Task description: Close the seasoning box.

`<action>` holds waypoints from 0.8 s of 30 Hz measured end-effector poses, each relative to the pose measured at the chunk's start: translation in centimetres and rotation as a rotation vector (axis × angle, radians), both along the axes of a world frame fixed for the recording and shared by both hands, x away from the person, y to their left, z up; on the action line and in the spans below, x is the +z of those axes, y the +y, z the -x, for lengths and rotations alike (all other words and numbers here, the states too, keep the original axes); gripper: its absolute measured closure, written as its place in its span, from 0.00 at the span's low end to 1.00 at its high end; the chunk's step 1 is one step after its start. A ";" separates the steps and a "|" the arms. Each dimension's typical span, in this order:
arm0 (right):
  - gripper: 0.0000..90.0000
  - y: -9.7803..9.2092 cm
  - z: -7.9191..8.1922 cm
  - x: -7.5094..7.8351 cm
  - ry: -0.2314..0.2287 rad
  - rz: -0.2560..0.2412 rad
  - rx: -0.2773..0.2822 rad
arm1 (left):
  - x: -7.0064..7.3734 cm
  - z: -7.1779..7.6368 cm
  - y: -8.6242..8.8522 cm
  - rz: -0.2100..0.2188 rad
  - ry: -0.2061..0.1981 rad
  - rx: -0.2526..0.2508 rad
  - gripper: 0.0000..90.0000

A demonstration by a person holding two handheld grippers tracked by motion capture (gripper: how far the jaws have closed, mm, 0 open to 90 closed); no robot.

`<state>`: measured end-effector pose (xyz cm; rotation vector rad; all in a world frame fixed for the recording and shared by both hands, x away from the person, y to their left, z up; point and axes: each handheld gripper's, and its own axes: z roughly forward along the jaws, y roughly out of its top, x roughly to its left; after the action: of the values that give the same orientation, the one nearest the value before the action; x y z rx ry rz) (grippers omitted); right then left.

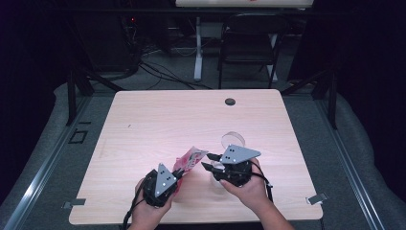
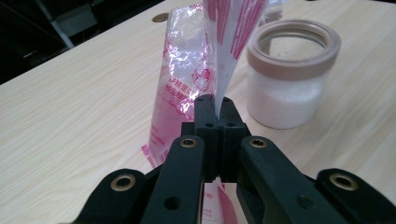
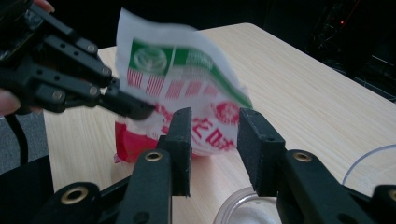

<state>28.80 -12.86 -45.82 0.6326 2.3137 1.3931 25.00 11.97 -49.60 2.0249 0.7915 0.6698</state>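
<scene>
My left tongs [image 2: 215,105] sit closest to the lens, jaws pressed together on a thin edge of the plastic packet [image 2: 187,88], which rises from the pinch and hangs partly over the bench [image 2: 70,107]. In the high view the packet [image 1: 190,159] is held just above the wood near the front edge, between my two hands, with the left tongs [image 1: 178,176] below it and the right tongs [image 1: 207,166] just beside its other end. The right tongs [image 3: 215,140] are spread, jaws either side of the packet's lower printed part [image 3: 187,102] but not closed on it. Just beside them stands an open jar [image 2: 292,74] with white grains inside, its lid [image 1: 233,140] lying a little farther back. I judge the packet light, floppy and slick: the film creases and will slide out of a shallow pinch, and squeezing the filled belly may burst or spill it. I would take the flat sealed margin near a corner, well clear of the contents, and keep the mouth over the jar, since any tilt will let the powder run.
</scene>
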 end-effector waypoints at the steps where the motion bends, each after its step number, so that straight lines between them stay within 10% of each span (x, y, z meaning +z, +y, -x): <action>1: 0.71 -0.1 0.0 0.1 -0.003 -0.002 -0.003 | 0.2 -0.1 0.3 0.000 -0.002 0.007 1.00; 24: 0.65 -4.3 -1.3 1.5 -0.001 -0.090 -0.148 | 4.2 -4.7 9.0 0.042 0.006 0.196 1.00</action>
<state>30.09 -17.17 -44.36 0.8127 2.1645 1.4337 29.73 20.95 -45.44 1.9279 1.0081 0.7509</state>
